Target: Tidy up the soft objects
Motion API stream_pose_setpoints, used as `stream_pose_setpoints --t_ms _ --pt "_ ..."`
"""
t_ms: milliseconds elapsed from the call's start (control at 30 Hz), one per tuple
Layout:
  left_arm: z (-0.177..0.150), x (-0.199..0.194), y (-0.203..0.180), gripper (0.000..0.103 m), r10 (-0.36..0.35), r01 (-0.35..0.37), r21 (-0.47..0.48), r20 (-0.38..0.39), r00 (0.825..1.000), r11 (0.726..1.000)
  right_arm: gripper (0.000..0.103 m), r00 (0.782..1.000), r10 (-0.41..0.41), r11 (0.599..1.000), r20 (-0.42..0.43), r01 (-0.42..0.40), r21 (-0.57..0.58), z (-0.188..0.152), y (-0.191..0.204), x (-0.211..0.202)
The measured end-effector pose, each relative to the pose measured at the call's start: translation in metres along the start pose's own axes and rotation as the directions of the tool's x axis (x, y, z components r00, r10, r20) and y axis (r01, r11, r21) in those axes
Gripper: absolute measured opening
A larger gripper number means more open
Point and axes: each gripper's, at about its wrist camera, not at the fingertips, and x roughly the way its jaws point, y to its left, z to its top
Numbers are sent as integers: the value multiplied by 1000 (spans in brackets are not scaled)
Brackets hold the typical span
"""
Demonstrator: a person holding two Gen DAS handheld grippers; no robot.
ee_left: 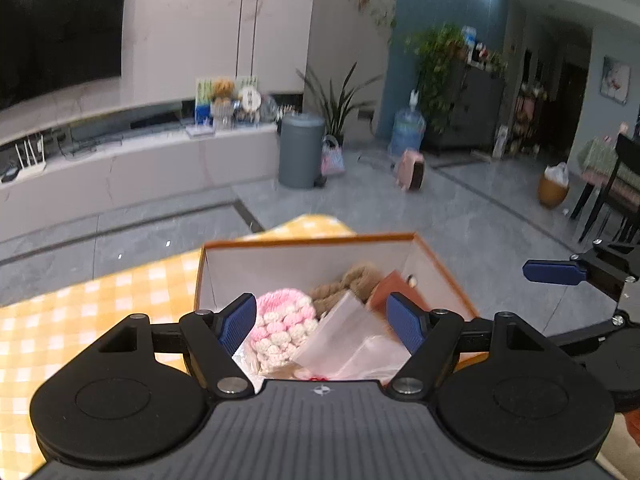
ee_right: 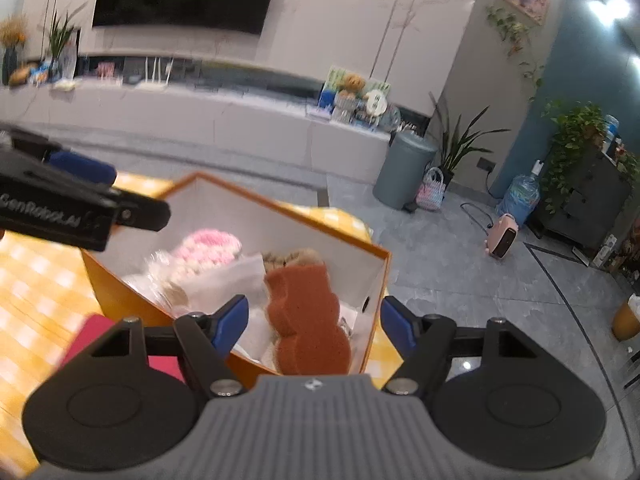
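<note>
Both tools hover above an orange box (ee_right: 376, 276) that stands open on a desk (ee_left: 80, 312) under a yellow checked cloth; the left tool (ee_left: 322, 326) has its blue fingers spread wide with nothing between them, and the right tool (ee_right: 312, 322) is likewise spread and empty. The soft things lie inside the box: a pink and white crocheted piece (ee_left: 284, 324) toward the left wall, clear plastic wrapping (ee_left: 352, 344) over the middle, and a plush toy in a rust-brown garment (ee_right: 304, 320) along the right side, its tan furry head (ee_right: 292, 258) toward the far wall. By my reading the placing step is done for these items, and the stage in hand is the release and lift clear of the box; both views are slightly blurred, so finer detail of the contents cannot be told. A flat red item (ee_right: 92, 336) lies on the cloth just beside the box's near left wall; whether it is soft cannot be told. The next move probably calls for looking for any soft thing left outside the box, and for keeping the fingers clear of the rim and the loose plastic.
</note>
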Motion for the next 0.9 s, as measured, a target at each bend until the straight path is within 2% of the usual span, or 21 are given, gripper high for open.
stream_pose_setpoints --t_ms 100,167,333,467,700,800,900 --pt "-1 -29 -8 87 -20 19 19 48 999 1000 75 997 -20 998 69 16 59 -2 -4 -37" --pt "-4 -49 -13 87 -21 18 33 86 996 999 89 994 -26 995 110 15 96 -5 -2 -63" --pt "-16 -93 -23 88 -37 31 37 164 986 999 94 978 -48 986 203 13 168 -26 6 -121" --pt "-34 -122 -31 90 -19 0 84 226 974 996 98 970 -61 978 234 11 210 -47 19 -151" --pt "-66 -153 -36 92 35 -49 39 294 955 998 100 965 -41 964 260 -31 265 -75 46 -183" --pt "-85 -160 -39 92 53 -83 69 355 933 994 100 962 -42 957 270 -39 288 -86 55 -189" --pt "-102 -165 -37 92 82 -101 31 373 924 994 100 960 -56 949 274 -34 314 -100 65 -191"
